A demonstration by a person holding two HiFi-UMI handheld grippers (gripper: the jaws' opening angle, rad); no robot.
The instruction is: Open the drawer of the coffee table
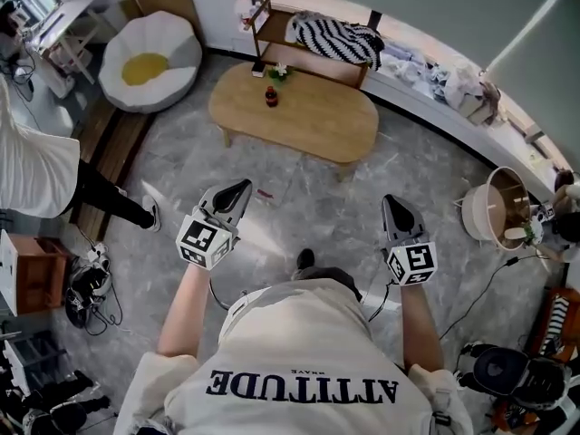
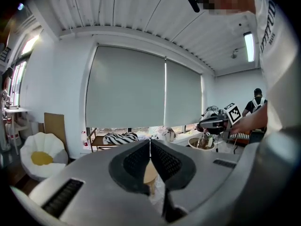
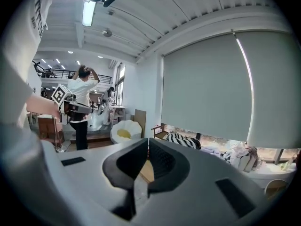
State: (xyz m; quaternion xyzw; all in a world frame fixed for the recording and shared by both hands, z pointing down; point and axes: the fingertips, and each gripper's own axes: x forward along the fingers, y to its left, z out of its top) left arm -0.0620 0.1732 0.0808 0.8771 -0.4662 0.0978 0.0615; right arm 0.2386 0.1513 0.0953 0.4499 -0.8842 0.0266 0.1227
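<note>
An oval wooden coffee table (image 1: 294, 112) stands on the grey floor ahead of me, with a small dark bottle (image 1: 270, 96) and a little plant (image 1: 279, 72) on its top. No drawer shows from here. My left gripper (image 1: 241, 188) is held out over the floor short of the table, jaws shut and empty. Further right, my right gripper (image 1: 392, 201) is also shut on nothing, about level with the left. In the left gripper view the closed jaws (image 2: 150, 142) point toward the window wall, and a sliver of the table (image 2: 149, 173) shows between them. The right gripper view shows its jaws (image 3: 148, 142) closed too.
A wooden shelf (image 1: 308, 53) with a striped cushion (image 1: 337, 36) stands behind the table. A white egg-shaped seat (image 1: 149, 60) is at the back left. A person (image 1: 36, 170) stands at the left. A round basket (image 1: 498, 208) and cables lie at the right.
</note>
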